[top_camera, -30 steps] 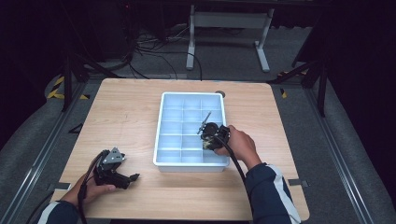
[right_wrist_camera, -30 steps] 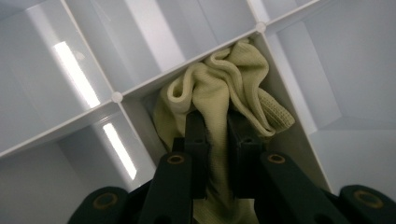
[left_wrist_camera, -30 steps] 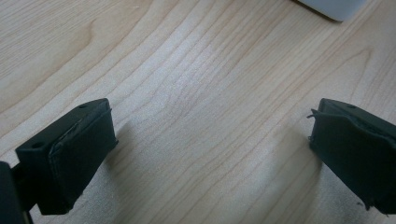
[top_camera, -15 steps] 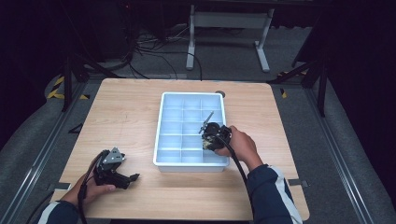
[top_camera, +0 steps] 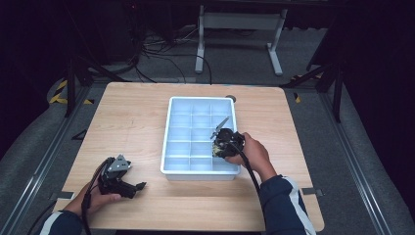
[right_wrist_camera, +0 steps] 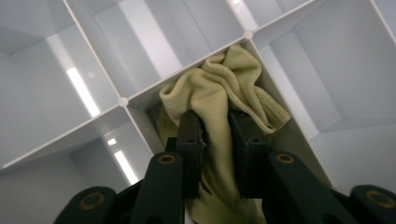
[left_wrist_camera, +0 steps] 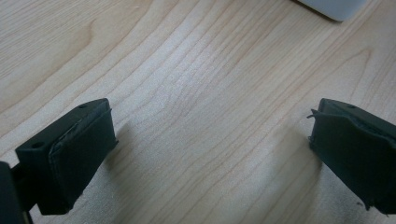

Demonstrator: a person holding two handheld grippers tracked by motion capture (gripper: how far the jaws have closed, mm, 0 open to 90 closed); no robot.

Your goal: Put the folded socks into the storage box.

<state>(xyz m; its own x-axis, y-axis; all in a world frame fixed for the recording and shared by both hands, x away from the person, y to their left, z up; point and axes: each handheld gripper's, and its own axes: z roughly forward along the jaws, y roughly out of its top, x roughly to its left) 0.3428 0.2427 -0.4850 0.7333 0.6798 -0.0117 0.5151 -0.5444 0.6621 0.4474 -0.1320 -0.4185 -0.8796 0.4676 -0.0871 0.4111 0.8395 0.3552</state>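
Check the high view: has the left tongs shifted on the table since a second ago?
No. The left tongs sits at the same spot near the table's front-left corner, same gap to the white tray.

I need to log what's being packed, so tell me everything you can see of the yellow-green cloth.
The cloth is a pale yellow-green ribbed knit, soft and bunched into folds. It sits in one compartment of the white divided tray, pushed against the dividers at a corner. The right gripper reaches down into that compartment, the fabric between its jaws, which have just been opening slightly.
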